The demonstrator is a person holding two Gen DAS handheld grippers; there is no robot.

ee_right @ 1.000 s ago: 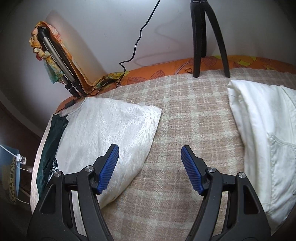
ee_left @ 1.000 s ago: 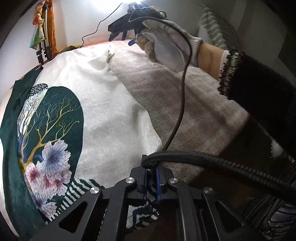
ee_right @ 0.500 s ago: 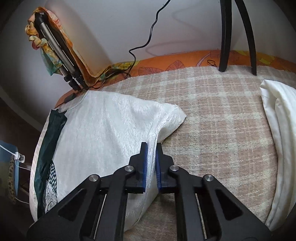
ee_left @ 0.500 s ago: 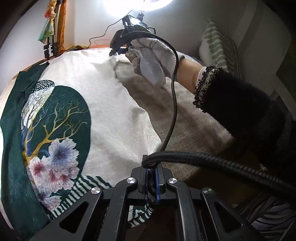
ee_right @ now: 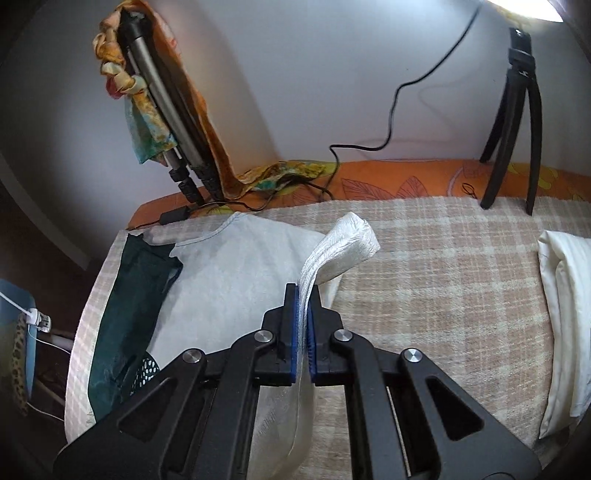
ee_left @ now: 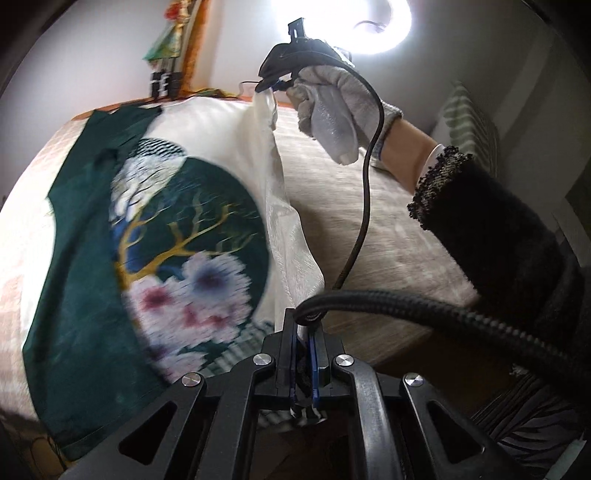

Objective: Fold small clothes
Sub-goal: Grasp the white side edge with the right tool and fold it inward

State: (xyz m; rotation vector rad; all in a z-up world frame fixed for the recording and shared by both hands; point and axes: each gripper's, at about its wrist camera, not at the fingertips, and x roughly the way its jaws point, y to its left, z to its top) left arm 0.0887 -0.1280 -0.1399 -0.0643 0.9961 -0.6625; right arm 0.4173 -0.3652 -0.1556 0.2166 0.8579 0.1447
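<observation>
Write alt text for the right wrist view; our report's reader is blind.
The right gripper, jaws shut, pinches a lifted edge of the white textured garment with dark green trim above a beige plaid bed cover. A folded cream cloth lies right.

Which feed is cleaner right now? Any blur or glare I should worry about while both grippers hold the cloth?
Left wrist view: motion blur smears the floral print on the white and dark green garment, and the ring light blows out the top, though the left gripper stays sharp. Right wrist view: crisp on the right gripper and the pinched white edge, with dark fisheye vignetting at the corners.
</observation>
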